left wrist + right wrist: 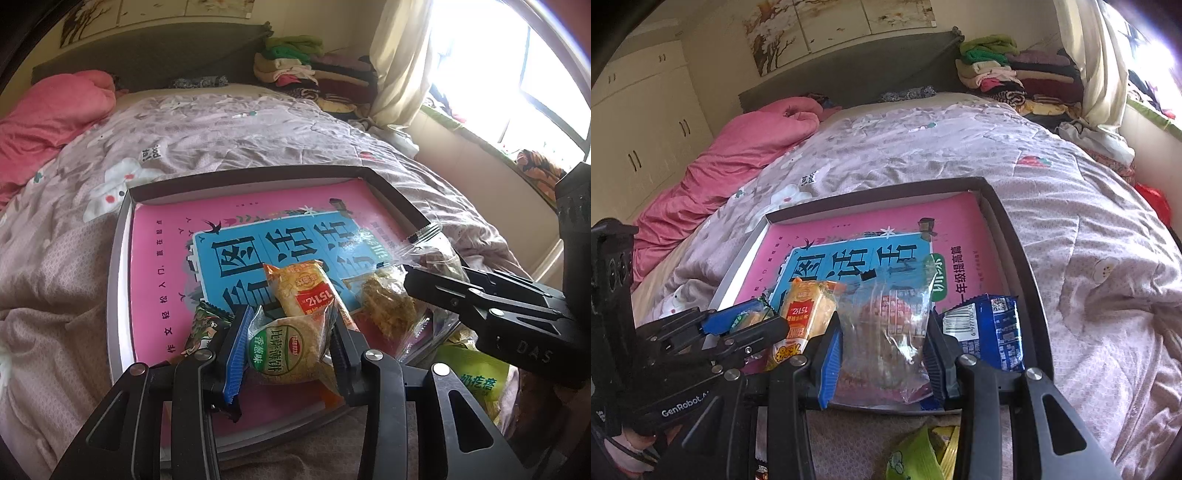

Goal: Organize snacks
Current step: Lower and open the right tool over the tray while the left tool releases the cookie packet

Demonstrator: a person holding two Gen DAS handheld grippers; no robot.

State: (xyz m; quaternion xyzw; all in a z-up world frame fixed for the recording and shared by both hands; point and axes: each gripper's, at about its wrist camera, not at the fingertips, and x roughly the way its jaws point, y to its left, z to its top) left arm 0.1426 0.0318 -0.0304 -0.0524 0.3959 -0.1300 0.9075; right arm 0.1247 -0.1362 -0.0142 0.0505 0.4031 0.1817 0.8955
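A shallow dark-rimmed box [391, 192] lies on the bed with a pink and blue book [162, 266] flat inside it. My left gripper [290, 345] is shut on a round green-labelled cracker pack [284, 349] over the box's near edge. An orange cracker pack [303, 288] lies just beyond it. My right gripper [882, 345] is shut on a clear snack bag [886, 332] over the near part of the box [1008, 221]. A blue snack pack [993, 332] lies to its right in the box. The orange pack [805, 314] shows to its left.
A green snack bag [476, 376] lies on the bed near the box's right corner; it also shows in the right wrist view [919, 454]. A dark green pack [203, 325] sits by my left finger. A pink quilt [738, 158] and folded clothes [1008, 74] lie further back.
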